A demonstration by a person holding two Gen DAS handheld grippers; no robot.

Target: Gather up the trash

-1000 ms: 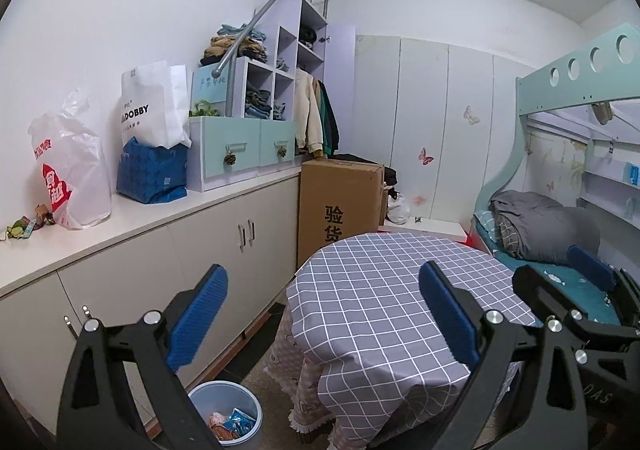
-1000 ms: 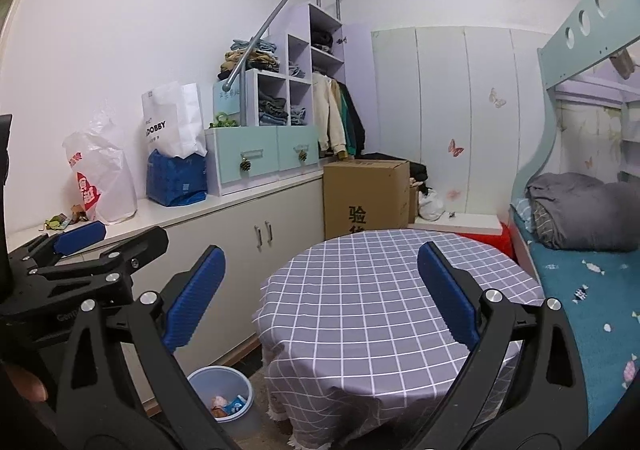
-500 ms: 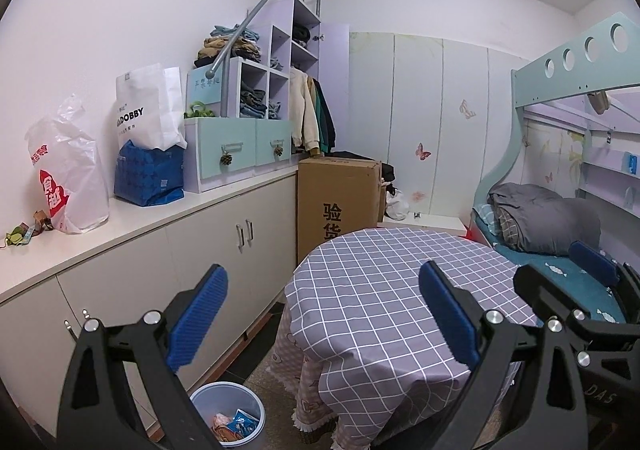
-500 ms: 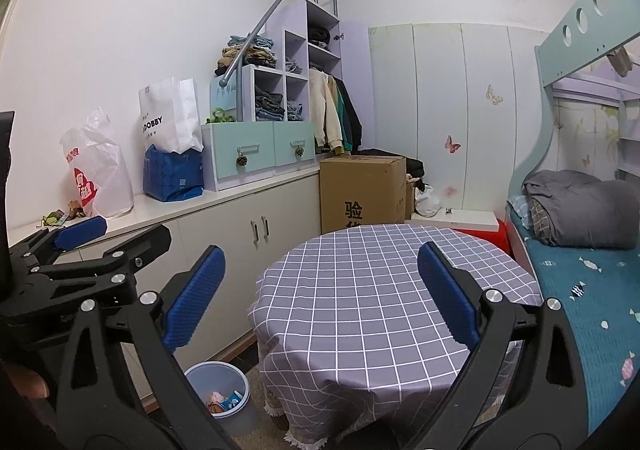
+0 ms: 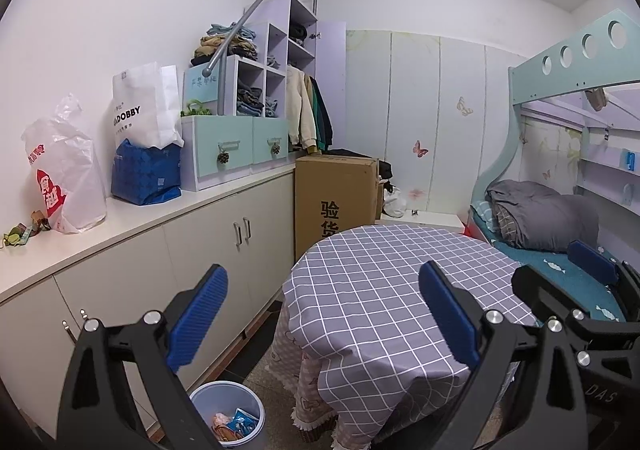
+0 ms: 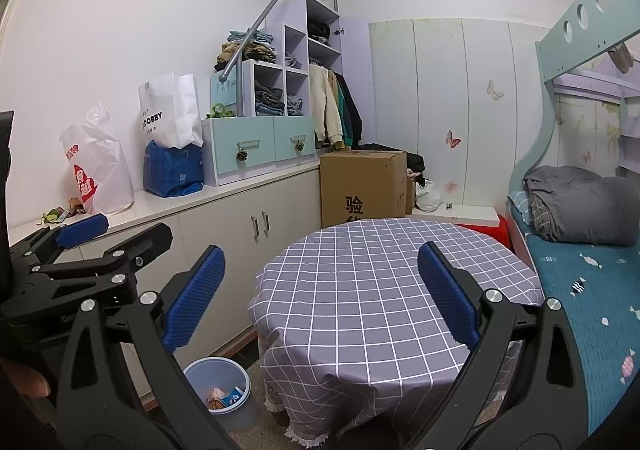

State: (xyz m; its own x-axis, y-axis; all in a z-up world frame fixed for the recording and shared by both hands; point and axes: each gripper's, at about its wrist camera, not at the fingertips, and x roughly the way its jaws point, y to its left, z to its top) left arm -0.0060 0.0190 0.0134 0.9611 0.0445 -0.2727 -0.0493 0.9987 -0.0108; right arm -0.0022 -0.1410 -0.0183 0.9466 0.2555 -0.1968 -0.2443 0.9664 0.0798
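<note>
A light blue trash bin (image 5: 228, 416) stands on the floor between the cabinets and the round table; it also shows in the right wrist view (image 6: 218, 386). Wrappers (image 5: 230, 424) lie inside it. My left gripper (image 5: 322, 310) is open and empty, held above the table's near edge. My right gripper (image 6: 320, 298) is open and empty over the table. The left gripper's body shows at the left of the right wrist view (image 6: 80, 250). The right gripper's body shows at the right of the left wrist view (image 5: 580, 290).
A round table with a grey checked cloth (image 5: 400, 282) fills the middle. White cabinets (image 5: 224, 234) run along the left wall, with plastic bags (image 5: 64, 173) and small scraps (image 5: 20, 234) on top. A cardboard box (image 5: 336, 197) stands behind the table, a bunk bed (image 5: 560, 217) at right.
Both views have shifted slightly; the cameras rose and pulled back a little, so the bin and table appear a bit lower and nearer. Both grippers stay open and empty.
</note>
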